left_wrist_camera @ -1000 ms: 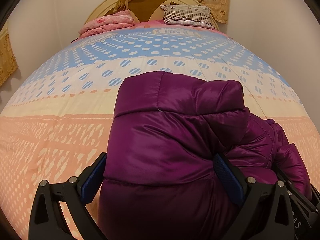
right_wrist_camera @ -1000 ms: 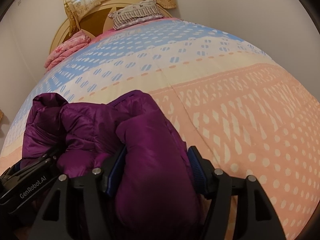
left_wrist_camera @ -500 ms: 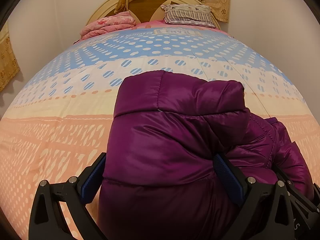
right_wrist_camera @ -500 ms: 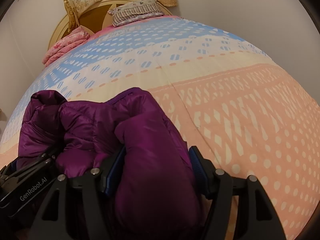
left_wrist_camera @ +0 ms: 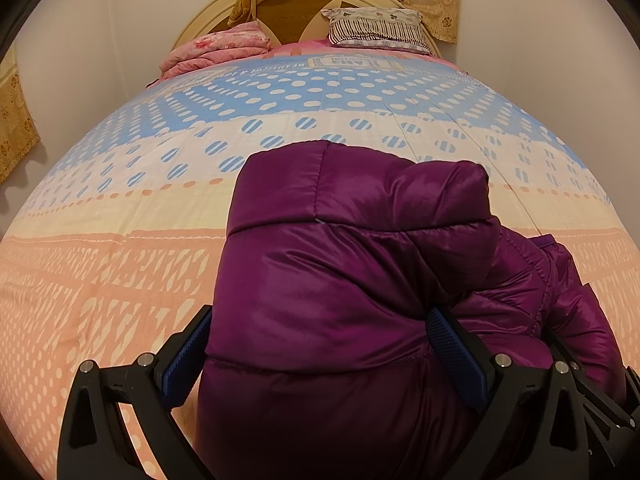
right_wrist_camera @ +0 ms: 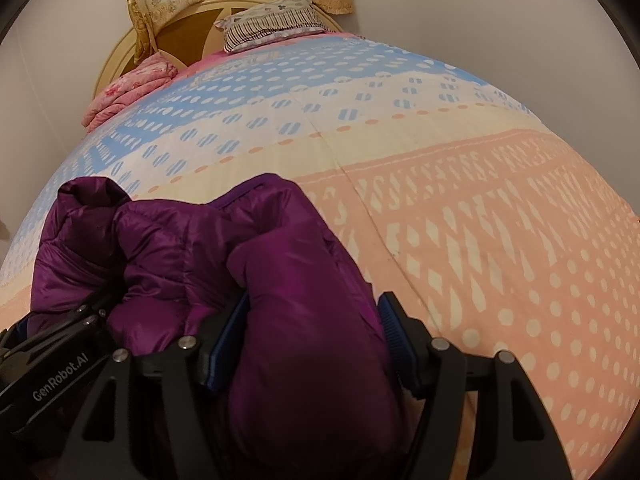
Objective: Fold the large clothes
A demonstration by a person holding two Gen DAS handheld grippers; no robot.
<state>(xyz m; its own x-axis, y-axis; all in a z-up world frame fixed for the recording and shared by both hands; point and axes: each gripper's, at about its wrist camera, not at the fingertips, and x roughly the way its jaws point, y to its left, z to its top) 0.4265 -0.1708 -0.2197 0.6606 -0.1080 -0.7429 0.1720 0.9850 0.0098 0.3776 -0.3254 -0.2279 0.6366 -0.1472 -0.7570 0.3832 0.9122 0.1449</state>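
Nothing has shifted across the last second: both views match the earlier frames, so the fold is held, not advancing. The right jaws have eased barely wider, with padding still between them.

Bottom centre of the left view, the left hand-held gripper (left_wrist_camera: 320, 352) is clamped on a thick wad of the jacket (left_wrist_camera: 340, 280), blue pads pressed into both flanks. Bottom centre of the right view, the right hand-held gripper (right_wrist_camera: 312, 340) grips a narrower roll of the jacket (right_wrist_camera: 296, 280); the left pad presses in, and the right pad's contact is less clear.

The jacket is purple, glossy, quilted and puffy, bunched in the lower middle of each view on the bed (left_wrist_camera: 120, 240).

The bedspread is peach, cream and blue, dotted. Upper frame: pink blanket (left_wrist_camera: 216, 48), striped pillow (left_wrist_camera: 376, 26), rounded headboard (left_wrist_camera: 280, 12).
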